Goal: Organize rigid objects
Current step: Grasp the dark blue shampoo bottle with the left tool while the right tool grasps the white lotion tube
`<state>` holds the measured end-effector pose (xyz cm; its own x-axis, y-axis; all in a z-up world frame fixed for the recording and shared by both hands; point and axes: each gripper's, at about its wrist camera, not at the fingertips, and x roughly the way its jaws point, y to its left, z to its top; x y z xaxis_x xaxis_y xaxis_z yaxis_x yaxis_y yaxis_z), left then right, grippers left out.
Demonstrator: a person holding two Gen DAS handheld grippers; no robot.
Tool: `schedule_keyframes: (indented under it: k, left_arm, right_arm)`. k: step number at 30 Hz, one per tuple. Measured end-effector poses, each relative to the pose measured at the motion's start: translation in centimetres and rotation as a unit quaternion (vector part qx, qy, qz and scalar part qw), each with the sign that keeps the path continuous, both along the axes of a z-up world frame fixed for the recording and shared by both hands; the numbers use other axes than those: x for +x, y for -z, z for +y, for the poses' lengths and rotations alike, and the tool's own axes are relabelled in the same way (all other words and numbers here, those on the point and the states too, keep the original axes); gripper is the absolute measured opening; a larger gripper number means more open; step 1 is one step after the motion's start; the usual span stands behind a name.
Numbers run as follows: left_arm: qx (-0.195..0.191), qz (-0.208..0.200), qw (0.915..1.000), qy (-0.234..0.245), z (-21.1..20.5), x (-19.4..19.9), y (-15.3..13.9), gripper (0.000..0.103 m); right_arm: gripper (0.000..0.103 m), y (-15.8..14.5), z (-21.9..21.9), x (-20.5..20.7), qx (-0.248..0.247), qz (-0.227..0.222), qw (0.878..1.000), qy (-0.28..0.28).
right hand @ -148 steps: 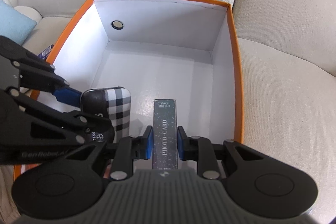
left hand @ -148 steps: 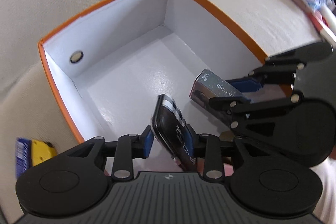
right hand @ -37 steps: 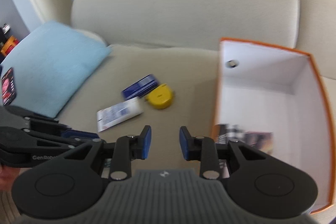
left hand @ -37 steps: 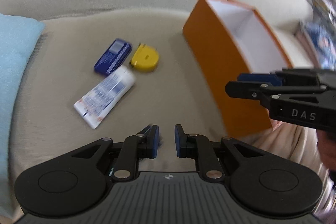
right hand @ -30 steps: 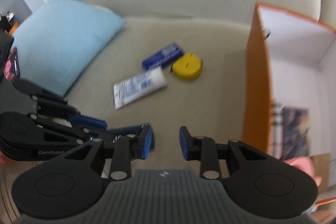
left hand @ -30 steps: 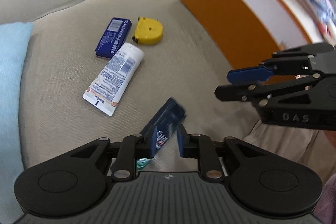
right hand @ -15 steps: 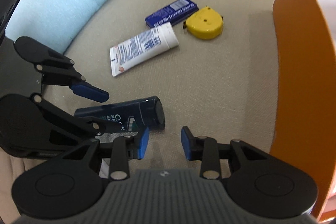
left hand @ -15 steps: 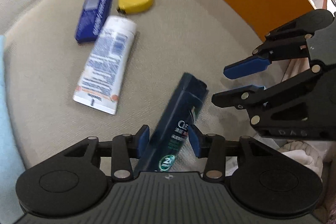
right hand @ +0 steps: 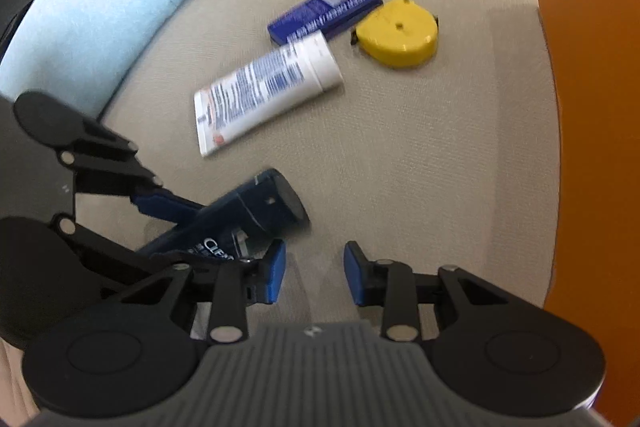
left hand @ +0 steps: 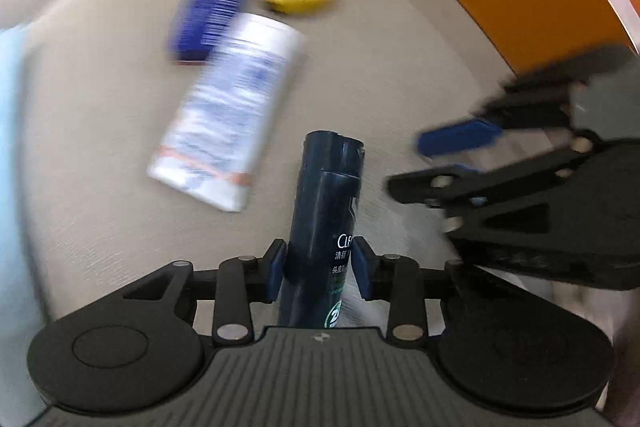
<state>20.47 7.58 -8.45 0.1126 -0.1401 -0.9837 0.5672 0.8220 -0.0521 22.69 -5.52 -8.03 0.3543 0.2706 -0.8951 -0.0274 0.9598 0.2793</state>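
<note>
A dark blue shampoo bottle (left hand: pixel 328 195) lies on the beige sofa seat, its cap pointing away from my left gripper (left hand: pixel 318 265). The left jaws are closing, with both pads against the bottle's sides near its lower label. The right wrist view shows the same bottle (right hand: pixel 256 215) between the left gripper's (right hand: pixel 172 227) fingers. My right gripper (right hand: pixel 314 277) hangs open just right of the bottle's cap, nothing between its pads. It also shows at the right of the left wrist view (left hand: pixel 432 161).
A white tube (right hand: pixel 264 87), a blue flat box (right hand: pixel 324 9) and a yellow tape measure (right hand: pixel 396 35) lie farther back on the seat. The orange box (right hand: pixel 592 107) stands at the right. A light blue cushion (right hand: pixel 96 7) lies at the left.
Both grippers left the orange box and came down over the seat. The left jaws spread around the dark bottle, then closed onto it. The right gripper sank beside the cap.
</note>
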Motion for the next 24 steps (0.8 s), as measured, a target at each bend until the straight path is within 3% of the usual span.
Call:
schedule_keyframes:
  k: [4,8,10,12,17,20,24]
  left_arm:
    - [-0.045,-0.05,0.9912,-0.114,3.5,-0.1,-2.2,0.039]
    - [-0.069,-0.08,0.9669,-0.233,7.3,-0.2,-3.3,0.038]
    - [-0.075,-0.085,0.9539,-0.278,8.7,0.0,-3.3,0.038]
    - [-0.079,-0.082,0.9464,-0.302,9.3,1.2,-3.2,0.038]
    - [-0.101,-0.081,0.9328,-0.337,10.8,2.6,-2.5,0.038]
    - [-0.108,-0.059,0.9248,-0.36,10.6,4.2,0.0,0.037]
    - [-0.137,-0.024,0.9104,-0.39,11.6,5.0,1.1,0.037]
  right_arm:
    - [0.035,-0.9,-0.3,0.8,0.013,-0.022,1.0,0.018]
    - [0.039,-1.1,0.1,2.1,0.031,-0.041,0.998,0.044]
    - [0.049,-1.1,0.4,3.2,0.052,-0.041,0.996,0.063]
    - [0.055,-0.7,0.5,4.4,0.077,-0.035,0.992,0.094]
    - [0.057,1.1,1.2,7.1,0.105,-0.005,0.983,0.153]
    - [0.056,1.6,1.6,7.8,0.101,-0.004,0.978,0.181]
    - [0.056,1.7,2.4,8.3,0.085,-0.008,0.979,0.185]
